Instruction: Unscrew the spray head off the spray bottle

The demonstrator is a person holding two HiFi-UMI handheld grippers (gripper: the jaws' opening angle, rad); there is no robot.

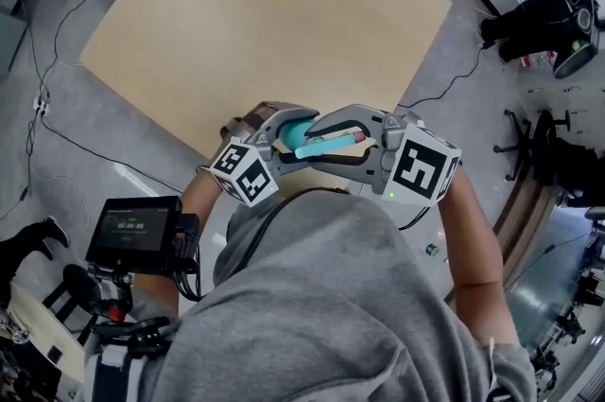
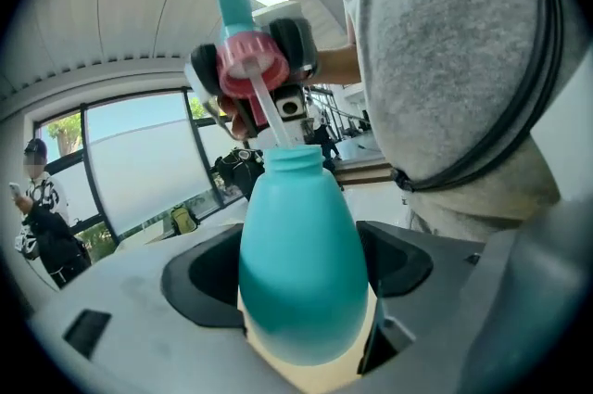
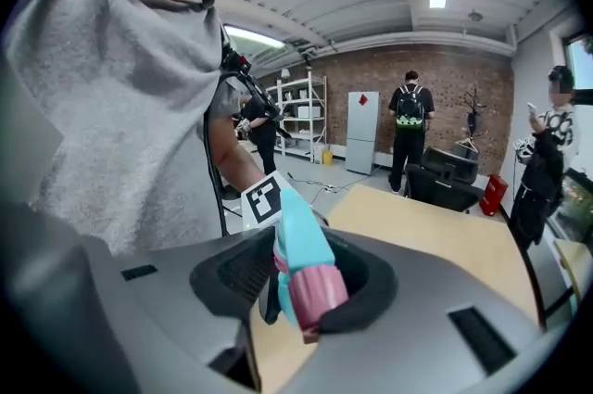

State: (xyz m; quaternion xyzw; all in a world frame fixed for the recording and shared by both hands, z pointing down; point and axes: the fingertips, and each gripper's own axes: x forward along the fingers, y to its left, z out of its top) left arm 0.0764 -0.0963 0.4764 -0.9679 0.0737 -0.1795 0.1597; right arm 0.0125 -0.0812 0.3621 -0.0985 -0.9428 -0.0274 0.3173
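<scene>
— Fingers of the left gripper are clamped on the fat lower body of the teal spray bottle, one dark pad on each side. What about the other one?

— Narrowed round the spray head: the right gripper pinches it at the pink collar, nozzle pointing away. The collar is already off the bottle neck and held above it.

— So the unscrewing looks done?

— Judging by the gap, yes. But the dip tube runs from the collar down into the open neck, so the head is not yet clear of the bottle.

— Where is all this held?

— In the air, close to the person's chest, at the near edge of the table. Nothing rests on the wood.

— What could go wrong?

— If the right gripper pulls sideways rather than along the tube, the tube could catch on the neck rim, bend, or flick out droplets, if any liquid is inside; that cannot be told. A tug could also twist the rounded bottle in the left pads, since it tapers and offers little flat surface.

— And the head?

— Held only at the collar, it might pivot or slip if the tube snags.
</scene>
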